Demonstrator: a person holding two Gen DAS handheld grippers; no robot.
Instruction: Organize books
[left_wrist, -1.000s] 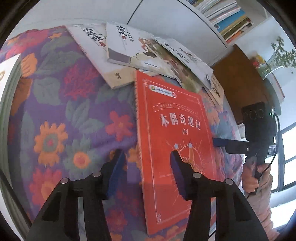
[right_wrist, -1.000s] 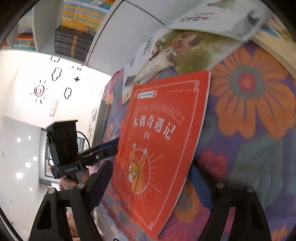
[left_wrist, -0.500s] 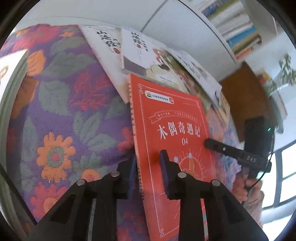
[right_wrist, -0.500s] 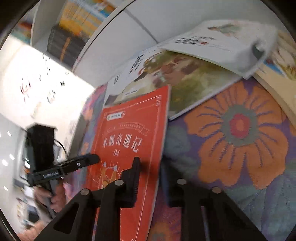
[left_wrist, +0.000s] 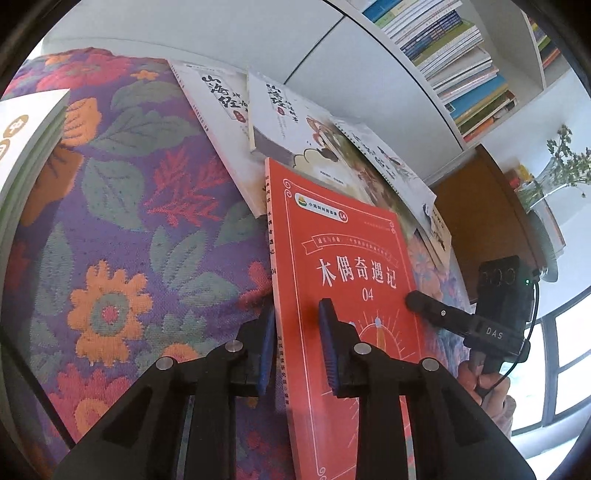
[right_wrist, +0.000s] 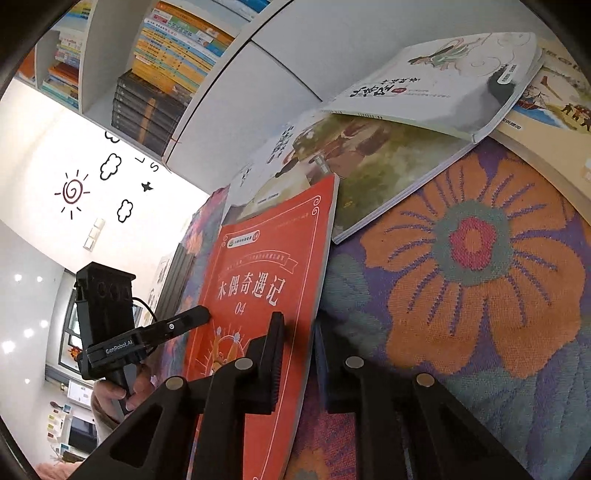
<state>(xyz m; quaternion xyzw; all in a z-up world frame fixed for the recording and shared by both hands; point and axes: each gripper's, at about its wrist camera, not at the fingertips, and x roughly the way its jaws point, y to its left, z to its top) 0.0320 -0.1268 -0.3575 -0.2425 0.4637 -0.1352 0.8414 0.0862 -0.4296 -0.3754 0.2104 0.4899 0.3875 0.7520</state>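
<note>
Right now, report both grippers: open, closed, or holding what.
Left gripper: closed on the spine edge of the red book.
Right gripper: closed on the opposite edge of the same red book.

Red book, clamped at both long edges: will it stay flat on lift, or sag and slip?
The red book looks thin and soft-covered, so it will probably bow between the left claw and right claw. The glossy cover may slide in the pads. It looks light; its top edge lies over an illustrated book, which it could drag.

Floral cloth (left_wrist: 122, 206) left of red book (left_wrist: 343, 236) bare; overlapping books (left_wrist: 295, 125) crowd far edge.
</note>
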